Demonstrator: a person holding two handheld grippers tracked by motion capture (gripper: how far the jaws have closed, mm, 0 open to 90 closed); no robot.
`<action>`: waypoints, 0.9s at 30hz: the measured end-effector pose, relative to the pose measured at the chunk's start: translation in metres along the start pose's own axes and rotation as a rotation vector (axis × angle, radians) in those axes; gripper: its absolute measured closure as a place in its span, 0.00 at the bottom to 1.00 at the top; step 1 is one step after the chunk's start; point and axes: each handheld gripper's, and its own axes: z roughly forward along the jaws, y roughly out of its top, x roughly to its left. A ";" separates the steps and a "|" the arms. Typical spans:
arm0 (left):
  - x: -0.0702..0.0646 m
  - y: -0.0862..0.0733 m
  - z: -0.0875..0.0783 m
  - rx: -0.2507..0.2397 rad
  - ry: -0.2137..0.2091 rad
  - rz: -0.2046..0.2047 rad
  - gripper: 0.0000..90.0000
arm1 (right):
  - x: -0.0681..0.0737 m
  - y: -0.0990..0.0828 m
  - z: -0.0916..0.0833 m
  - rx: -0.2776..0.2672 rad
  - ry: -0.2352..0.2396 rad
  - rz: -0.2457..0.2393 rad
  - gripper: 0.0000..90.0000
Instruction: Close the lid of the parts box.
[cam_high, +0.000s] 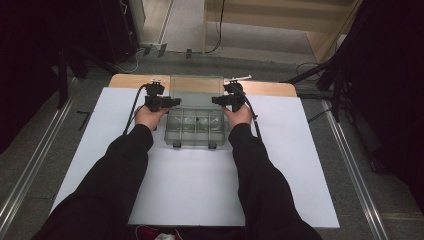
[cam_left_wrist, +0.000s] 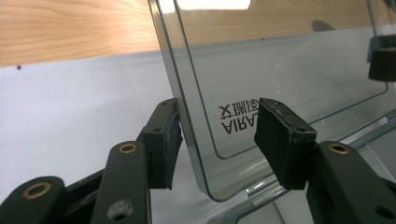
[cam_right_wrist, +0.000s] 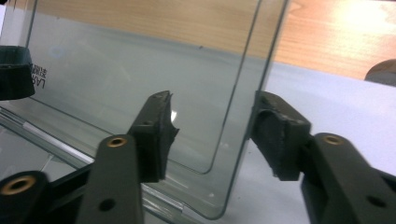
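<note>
Gripping the open lid (cam_high: 196, 91) of the box (cam_high: 192, 131)

Both grippers (cam_left_wrist: 219, 140) (cam_right_wrist: 212, 135) straddle the lid's side edges, jaws apart; next, clamp and swing it.

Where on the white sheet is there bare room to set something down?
Bare: the white sheet between the sleeves, and both outer flanks. Crowded: mid-back, where the clear plastic compartment box stands open with left gripper and right gripper at its lid.
</note>
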 end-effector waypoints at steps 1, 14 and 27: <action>0.000 0.002 -0.001 0.002 -0.001 0.003 0.55 | 0.000 0.000 -0.001 -0.002 0.001 -0.009 0.59; 0.004 0.009 -0.011 -0.024 -0.041 0.015 0.57 | 0.001 0.008 -0.011 -0.024 0.044 -0.031 0.53; 0.002 0.012 -0.023 -0.036 -0.069 0.026 0.57 | 0.000 0.011 -0.028 -0.062 0.075 -0.064 0.57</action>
